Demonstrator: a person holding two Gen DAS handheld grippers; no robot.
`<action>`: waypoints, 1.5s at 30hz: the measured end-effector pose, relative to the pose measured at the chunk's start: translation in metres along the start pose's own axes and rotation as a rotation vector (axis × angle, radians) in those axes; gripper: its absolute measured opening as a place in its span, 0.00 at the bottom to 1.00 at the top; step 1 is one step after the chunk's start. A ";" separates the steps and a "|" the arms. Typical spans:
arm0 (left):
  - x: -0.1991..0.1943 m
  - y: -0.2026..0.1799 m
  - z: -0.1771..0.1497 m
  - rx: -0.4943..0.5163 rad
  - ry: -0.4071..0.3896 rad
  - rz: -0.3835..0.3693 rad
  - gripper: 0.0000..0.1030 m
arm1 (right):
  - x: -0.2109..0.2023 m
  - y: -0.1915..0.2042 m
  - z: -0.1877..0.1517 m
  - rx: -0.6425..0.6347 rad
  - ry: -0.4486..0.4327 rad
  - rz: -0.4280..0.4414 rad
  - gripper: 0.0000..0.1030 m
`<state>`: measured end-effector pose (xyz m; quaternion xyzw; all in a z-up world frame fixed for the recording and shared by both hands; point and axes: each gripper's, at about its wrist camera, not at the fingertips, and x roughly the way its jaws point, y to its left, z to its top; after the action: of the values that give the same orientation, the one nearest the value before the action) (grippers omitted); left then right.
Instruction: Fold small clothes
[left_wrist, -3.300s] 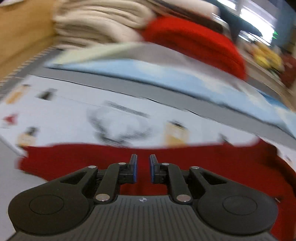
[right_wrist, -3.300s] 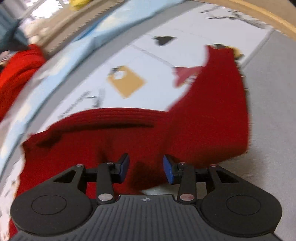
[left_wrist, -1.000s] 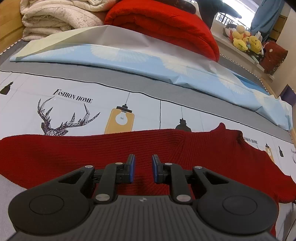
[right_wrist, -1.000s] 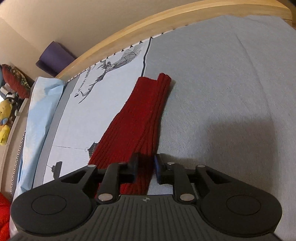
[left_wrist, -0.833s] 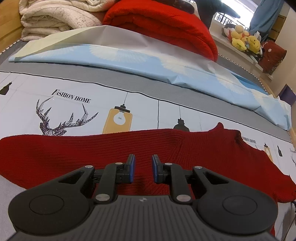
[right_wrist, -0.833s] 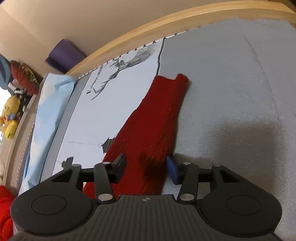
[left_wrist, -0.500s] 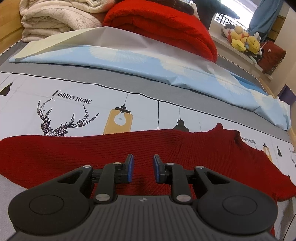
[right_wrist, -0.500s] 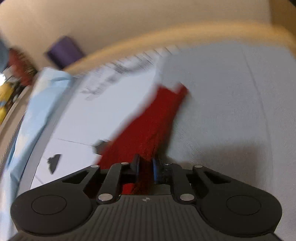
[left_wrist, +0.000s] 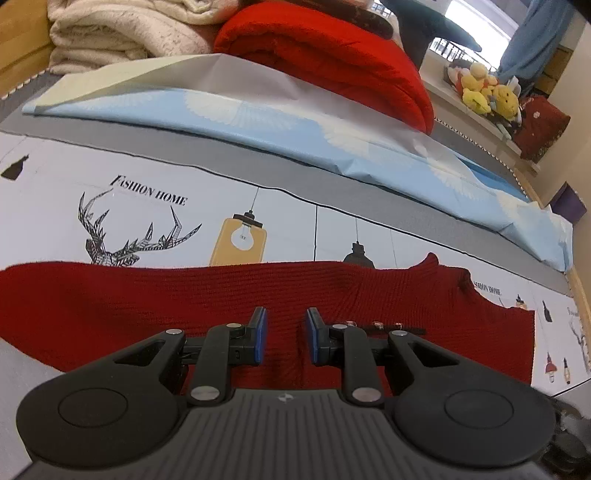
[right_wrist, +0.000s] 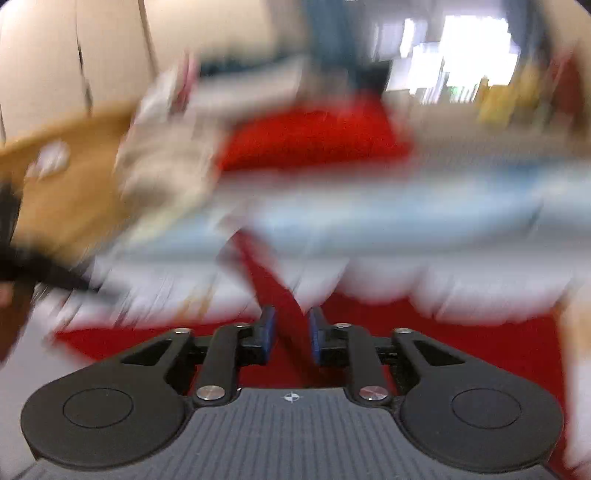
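A dark red knit sweater (left_wrist: 258, 291) lies spread flat across the printed bedsheet (left_wrist: 280, 218), its sleeve running to the left. My left gripper (left_wrist: 283, 334) hovers low over its middle, jaws a little apart with nothing between them. In the blurred right wrist view, my right gripper (right_wrist: 288, 332) is shut on a strip of the red sweater sleeve (right_wrist: 273, 288), which rises up and away between the blue pads. More of the red sweater (right_wrist: 443, 343) lies below it.
A light blue and white folded sheet (left_wrist: 295, 122) lies behind the sweater. Behind that sit a bright red blanket (left_wrist: 332, 51) and cream blankets (left_wrist: 122, 33). Yellow plush toys (left_wrist: 487, 92) sit on a ledge at the far right. A wooden bed frame (right_wrist: 66, 166) shows at left.
My right gripper closed on the sleeve end and swung fast toward the sweater body, carrying the sleeve; its view is now blurred. My left gripper has barely moved and opened slightly.
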<state>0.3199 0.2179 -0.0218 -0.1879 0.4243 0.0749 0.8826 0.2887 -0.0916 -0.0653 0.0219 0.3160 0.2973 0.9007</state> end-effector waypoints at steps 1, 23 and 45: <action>0.000 0.002 0.000 -0.012 0.003 -0.004 0.24 | 0.010 0.001 -0.005 0.033 0.095 -0.004 0.23; 0.061 -0.014 -0.035 -0.163 0.197 -0.093 0.23 | -0.086 -0.131 0.033 0.668 0.025 -0.517 0.60; 0.077 -0.025 -0.046 -0.100 0.174 0.054 0.00 | -0.048 -0.158 -0.004 0.808 0.144 -0.509 0.58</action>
<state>0.3423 0.1749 -0.1015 -0.2262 0.4999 0.1031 0.8296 0.3387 -0.2486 -0.0781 0.2713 0.4630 -0.0782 0.8402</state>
